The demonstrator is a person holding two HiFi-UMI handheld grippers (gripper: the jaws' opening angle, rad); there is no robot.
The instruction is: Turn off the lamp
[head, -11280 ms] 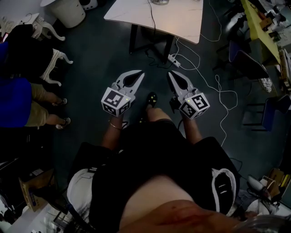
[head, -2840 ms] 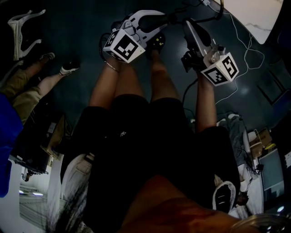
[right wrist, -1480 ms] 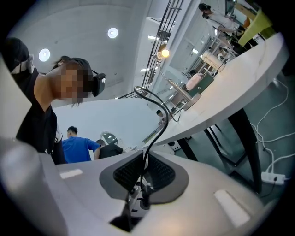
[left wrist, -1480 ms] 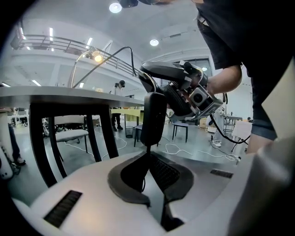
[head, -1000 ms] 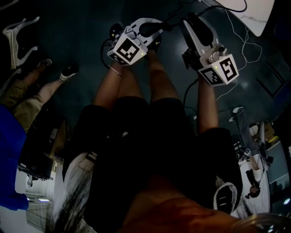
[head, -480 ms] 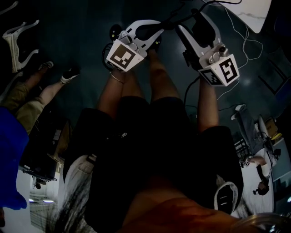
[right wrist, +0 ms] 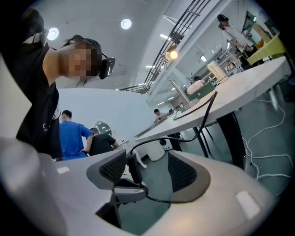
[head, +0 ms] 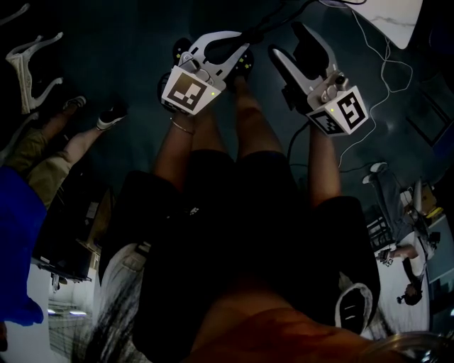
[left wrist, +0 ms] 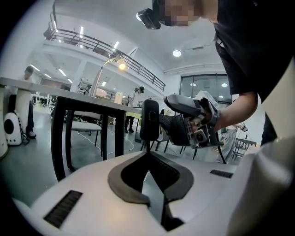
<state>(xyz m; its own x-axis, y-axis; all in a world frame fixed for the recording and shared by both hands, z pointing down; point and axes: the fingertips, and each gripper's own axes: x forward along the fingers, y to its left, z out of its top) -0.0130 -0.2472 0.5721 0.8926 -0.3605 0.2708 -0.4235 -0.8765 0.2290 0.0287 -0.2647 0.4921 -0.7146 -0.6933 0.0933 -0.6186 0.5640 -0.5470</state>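
Above the floor in the head view, left tongs point(head: 245, 48) and right tongs point(head: 285, 39) nearly meet, a bench point(head: 397, 21) corner beyond. In the left gripper view, the left tongs pinch the cord point(left wrist: 147, 146) under what seems its switch point(left wrist: 150, 120); the lamp point(left wrist: 121, 66) on the bench glows. In the right gripper view, the right tongs stand wide, having just been opening, with the switch between them beside one pad. Switching looks to be in hand; next calls for a square squeeze on the switch. No container shows.

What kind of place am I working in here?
Probably a large open lab or workshop hall. A railed mezzanine runs overhead, a long white work table stands nearby, loose cables trail underfoot, and another person in blue is busy in the background.
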